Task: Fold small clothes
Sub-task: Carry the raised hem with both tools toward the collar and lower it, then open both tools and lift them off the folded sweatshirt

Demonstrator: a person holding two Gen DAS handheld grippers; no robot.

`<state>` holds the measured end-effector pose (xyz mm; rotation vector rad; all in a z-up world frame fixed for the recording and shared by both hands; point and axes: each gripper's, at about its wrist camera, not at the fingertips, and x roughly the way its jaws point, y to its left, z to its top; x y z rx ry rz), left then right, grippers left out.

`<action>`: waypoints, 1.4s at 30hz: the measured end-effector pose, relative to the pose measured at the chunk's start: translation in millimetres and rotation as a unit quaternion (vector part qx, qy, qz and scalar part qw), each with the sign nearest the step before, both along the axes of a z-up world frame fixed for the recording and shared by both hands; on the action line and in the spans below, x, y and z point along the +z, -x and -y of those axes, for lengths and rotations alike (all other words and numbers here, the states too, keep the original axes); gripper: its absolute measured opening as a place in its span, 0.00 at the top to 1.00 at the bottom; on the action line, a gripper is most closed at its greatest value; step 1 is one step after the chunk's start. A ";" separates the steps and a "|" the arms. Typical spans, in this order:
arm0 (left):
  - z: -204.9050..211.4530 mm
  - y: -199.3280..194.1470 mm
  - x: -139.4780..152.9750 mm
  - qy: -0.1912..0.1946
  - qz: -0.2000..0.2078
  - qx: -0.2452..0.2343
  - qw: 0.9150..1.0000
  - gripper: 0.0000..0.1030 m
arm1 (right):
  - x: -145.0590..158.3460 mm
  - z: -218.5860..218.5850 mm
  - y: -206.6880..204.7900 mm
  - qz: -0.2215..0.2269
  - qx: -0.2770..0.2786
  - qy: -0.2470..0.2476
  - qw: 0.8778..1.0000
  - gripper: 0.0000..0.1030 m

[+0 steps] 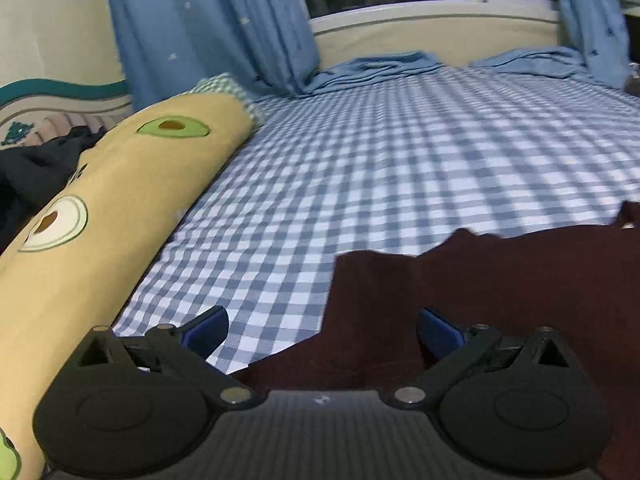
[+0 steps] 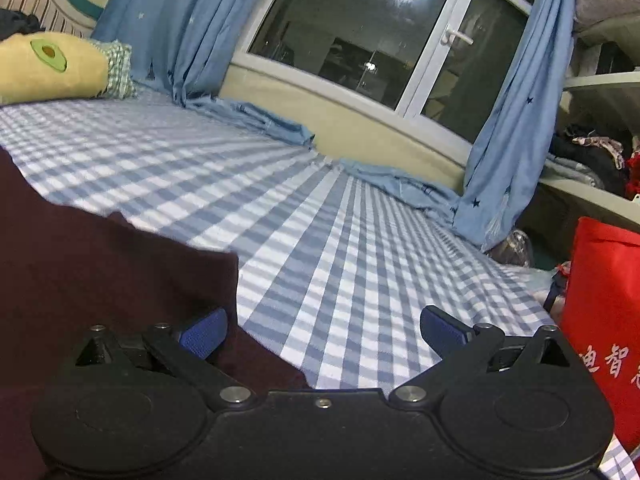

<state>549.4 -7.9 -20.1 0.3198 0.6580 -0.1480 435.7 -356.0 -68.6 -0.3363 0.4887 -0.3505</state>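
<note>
Nearest your cameras, both sets of fingers stand spread wide and pinch nothing: your left gripper [image 1: 322, 326] hangs over the near left edge of the dark maroon garment [image 1: 480, 300], with its right blue pad over the cloth and its left pad over bare sheet. Your right gripper [image 2: 324, 326] hangs at the garment's right edge, its left pad over the maroon cloth [image 2: 100, 272] and its right pad over the sheet. The bed [image 1: 380, 160], covered in blue and white check, carries the garment, which lies flat at its near side between your two hands. Blue curtains [image 2: 180, 32] frame a dark window [image 2: 360, 32] beyond. A yellow avocado-print bolster [image 1: 112, 208] lies along the bed's left side. A red bag [image 2: 604, 320] stands at the right.
</note>
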 end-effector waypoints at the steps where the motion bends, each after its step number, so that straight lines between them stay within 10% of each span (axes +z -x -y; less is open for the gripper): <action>1: -1.3 -3.8 -4.3 0.002 0.001 0.009 1.000 0.00 | -1.6 1.5 -2.1 -0.004 -0.002 -0.003 1.000 0.01; 16: -25.0 10.5 -3.3 0.080 -0.025 0.047 0.995 0.01 | 14.2 5.6 17.9 0.013 -0.009 -0.015 1.000 0.01; 28: -31.4 123.2 46.5 0.114 0.027 -0.011 0.993 0.01 | 70.1 -33.3 121.7 0.048 0.034 -0.014 0.998 0.00; 42: -65.8 246.3 51.7 0.153 0.008 -0.029 0.988 0.01 | 58.4 -132.4 179.6 0.063 0.105 -0.104 0.987 0.00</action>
